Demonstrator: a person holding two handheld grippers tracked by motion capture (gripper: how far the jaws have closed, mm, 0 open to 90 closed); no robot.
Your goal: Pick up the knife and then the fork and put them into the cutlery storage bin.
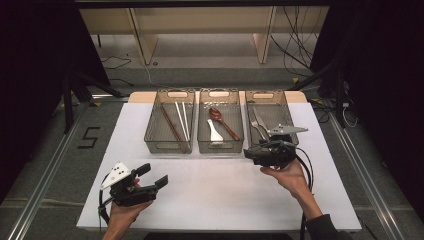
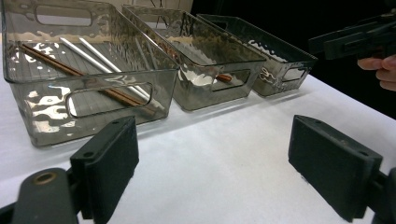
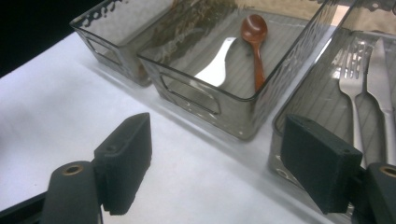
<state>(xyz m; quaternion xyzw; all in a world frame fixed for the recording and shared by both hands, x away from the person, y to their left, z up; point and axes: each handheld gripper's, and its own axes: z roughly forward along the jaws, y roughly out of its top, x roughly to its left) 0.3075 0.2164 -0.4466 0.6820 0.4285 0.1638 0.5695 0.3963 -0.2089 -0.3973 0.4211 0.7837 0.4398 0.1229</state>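
Sorting cutlery into three clear bins at far edge of table (image 1: 220, 200).

High view: right gripper (image 1: 270, 152) at near end of right bin (image 1: 270, 122), fork (image 1: 258, 129) and knife (image 1: 261, 119) inside; left gripper (image 1: 150, 176) near table's near-left corner, jaws spread, empty.

Left gripper view: chopsticks (image 2: 84, 74) in nearest bin (image 2: 88, 88); nothing between pads.

Right gripper view: jaws spread wide, empty; wooden spoon (image 3: 254, 42) in middle bin (image 3: 224, 100). Advice: lift clear over bin wall, keep jaws apart.
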